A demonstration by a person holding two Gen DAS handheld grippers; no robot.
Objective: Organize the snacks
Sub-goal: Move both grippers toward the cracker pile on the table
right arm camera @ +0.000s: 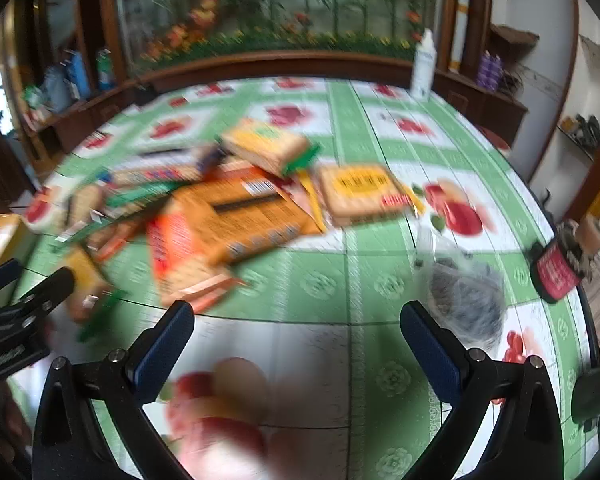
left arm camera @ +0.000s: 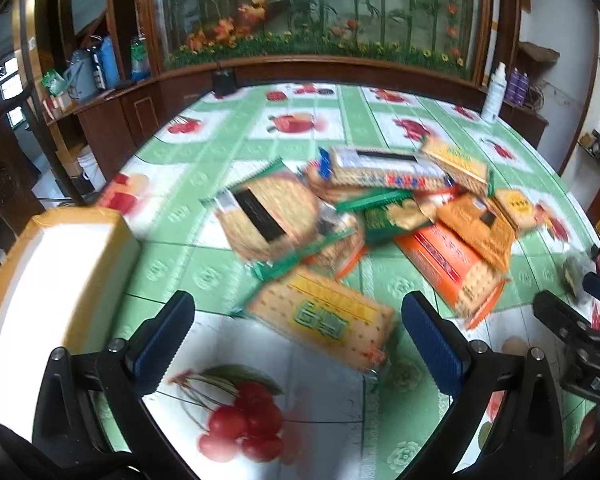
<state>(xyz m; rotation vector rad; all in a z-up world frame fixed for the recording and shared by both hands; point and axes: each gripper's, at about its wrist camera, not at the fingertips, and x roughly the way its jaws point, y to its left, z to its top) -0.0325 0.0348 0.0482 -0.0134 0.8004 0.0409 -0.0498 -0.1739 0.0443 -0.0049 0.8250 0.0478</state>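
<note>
Left gripper (left arm camera: 298,340) wide, empty; yellow cracker pack (left arm camera: 324,318) just ahead between its fingers, long axis slanting lower right. Right gripper (right arm camera: 296,344) wide, empty, farther off.

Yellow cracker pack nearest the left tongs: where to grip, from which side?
Across its short width, mid-body, coming down from the near side. The yellow cracker pack lies flat on the table, apart from the pile's overlap, straight ahead of the open left tongs. Its long sides look clear, though blur hides detail.
</note>
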